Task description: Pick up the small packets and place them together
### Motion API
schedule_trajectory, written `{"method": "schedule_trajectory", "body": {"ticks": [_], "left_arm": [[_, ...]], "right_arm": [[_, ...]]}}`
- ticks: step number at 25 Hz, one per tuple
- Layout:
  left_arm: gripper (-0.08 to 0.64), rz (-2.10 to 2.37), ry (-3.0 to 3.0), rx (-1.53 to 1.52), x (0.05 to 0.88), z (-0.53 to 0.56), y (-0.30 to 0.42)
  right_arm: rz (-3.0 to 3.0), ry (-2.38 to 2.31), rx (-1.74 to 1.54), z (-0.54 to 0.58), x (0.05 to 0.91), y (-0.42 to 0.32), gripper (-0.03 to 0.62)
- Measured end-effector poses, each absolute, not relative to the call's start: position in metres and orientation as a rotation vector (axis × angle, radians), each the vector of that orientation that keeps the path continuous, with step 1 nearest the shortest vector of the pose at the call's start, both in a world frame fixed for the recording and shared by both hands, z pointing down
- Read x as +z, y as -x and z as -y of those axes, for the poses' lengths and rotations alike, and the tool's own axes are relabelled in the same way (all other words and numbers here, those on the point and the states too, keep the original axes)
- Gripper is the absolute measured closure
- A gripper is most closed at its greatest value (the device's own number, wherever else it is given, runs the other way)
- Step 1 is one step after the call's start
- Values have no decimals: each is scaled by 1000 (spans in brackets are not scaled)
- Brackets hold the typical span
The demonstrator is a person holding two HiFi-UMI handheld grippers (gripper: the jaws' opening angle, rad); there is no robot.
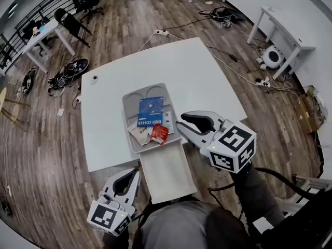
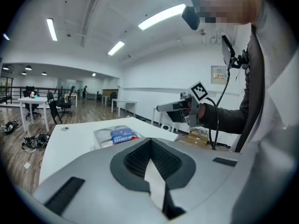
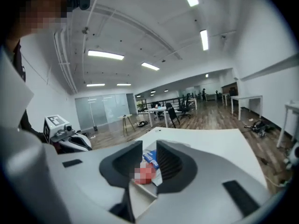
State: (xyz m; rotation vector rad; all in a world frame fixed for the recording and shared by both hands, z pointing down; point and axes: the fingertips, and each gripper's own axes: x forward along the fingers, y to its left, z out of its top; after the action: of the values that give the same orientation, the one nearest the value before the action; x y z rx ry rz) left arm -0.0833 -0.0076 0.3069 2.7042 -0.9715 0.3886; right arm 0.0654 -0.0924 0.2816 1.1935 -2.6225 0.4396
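Left claw (image 1: 137,171) closed and empty; right claw (image 1: 179,125) slightly parted, empty, beside crinkled red packet (image 1: 159,134) on grey tray (image 1: 130,101).

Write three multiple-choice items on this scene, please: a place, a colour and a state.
1. Where does the blue packet lie? A on the floor; B in the grey tray; C on a chair.
2. What colour is the packet nearest the right claw? A green; B red; C black.
3. How do the right claw's jaws stand? A apart, empty; B shut on a packet; C shut on a cable.
Key: 1 B, it rests inside the tray; 2 B, the red packet lies beside it; 3 A, a gap shows between them.
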Motion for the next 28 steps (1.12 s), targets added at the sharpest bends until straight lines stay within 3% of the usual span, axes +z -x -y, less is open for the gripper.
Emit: {"method": "schedule_trajectory", "body": {"ticks": [12,18,28], "left_arm": [[571,1039,-2802,195,257,8,48],[571,1048,-2854,150,242,2,37],[571,1055,-2906,78,224,-1,23]], "right_arm": [[2828,-1370,515,28,260,-72,498],[2863,-1447,499,15,249,-73,587],[2870,-1533,437,-6,227,-78,588]]}}
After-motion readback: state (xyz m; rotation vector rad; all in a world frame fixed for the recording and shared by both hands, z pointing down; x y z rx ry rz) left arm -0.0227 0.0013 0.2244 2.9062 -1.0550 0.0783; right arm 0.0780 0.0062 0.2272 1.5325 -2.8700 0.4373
